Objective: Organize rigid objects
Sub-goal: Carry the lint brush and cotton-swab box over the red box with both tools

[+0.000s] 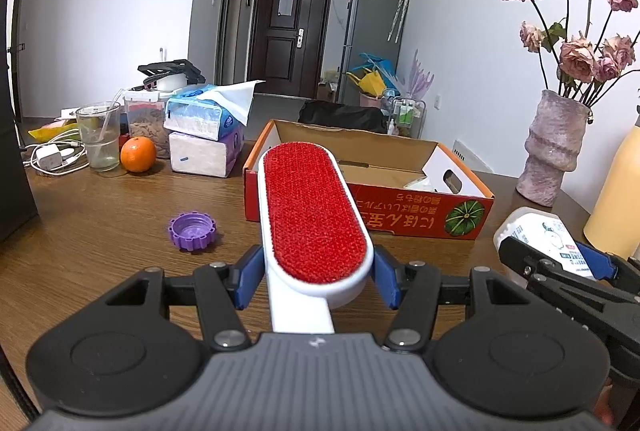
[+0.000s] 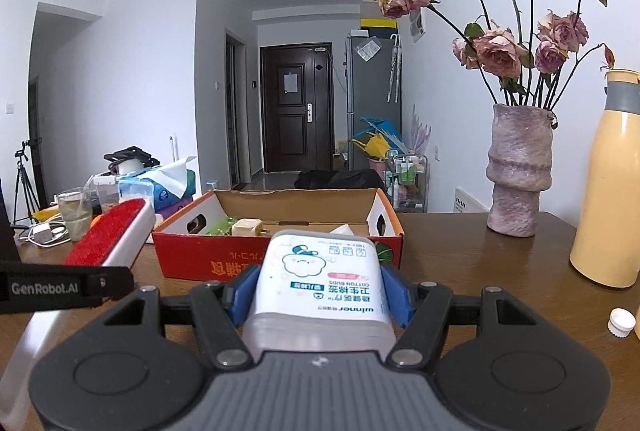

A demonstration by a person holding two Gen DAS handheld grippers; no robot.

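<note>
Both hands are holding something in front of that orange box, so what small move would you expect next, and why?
Probably carry the lint brush forward over the open cardboard box and lower it in. The left tool already grips the brush just short of the box's near wall, and the right tool holds the cotton bud box close behind, so one should go in first.

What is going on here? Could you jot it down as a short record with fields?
Setting: wooden table in a home
Left gripper: closed on a red lint brush
Right gripper: closed on a cotton buds box
Container: open red cardboard box, some small items inside
Loose items: purple cap, white cap
Nearby: vase of dried roses, yellow flask, orange
</note>
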